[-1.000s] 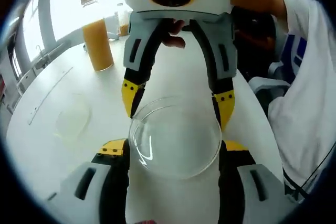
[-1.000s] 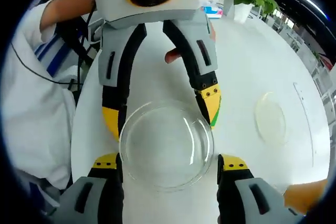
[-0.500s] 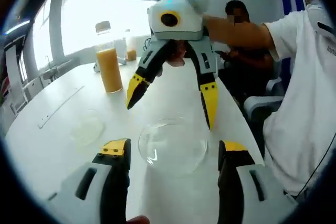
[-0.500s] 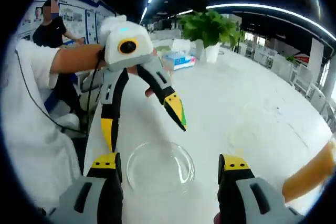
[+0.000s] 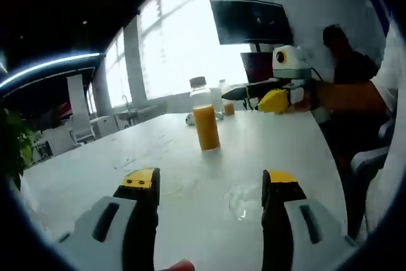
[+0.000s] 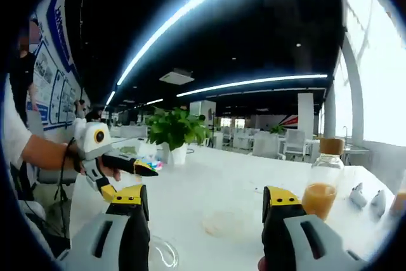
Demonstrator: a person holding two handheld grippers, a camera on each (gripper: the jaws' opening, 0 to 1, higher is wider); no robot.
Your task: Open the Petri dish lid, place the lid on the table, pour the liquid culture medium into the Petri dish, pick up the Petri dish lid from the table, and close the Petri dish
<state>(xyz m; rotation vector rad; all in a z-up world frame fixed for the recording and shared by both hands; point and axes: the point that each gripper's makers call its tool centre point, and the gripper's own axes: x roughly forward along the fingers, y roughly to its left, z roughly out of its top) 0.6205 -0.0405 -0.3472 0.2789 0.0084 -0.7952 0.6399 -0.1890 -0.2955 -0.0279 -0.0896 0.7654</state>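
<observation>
Petri dish (image 5: 244, 202) on table, beside right-hand jaw

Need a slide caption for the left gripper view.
Open left gripper above the Petri dish; orange-liquid bottle behind, right gripper raised.

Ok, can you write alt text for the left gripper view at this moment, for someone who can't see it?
The left gripper is open and holds nothing above a white table. A bottle of orange liquid stands upright ahead, and a clear Petri dish lies on the table near the right-hand jaw. The right gripper is raised beyond.
</observation>
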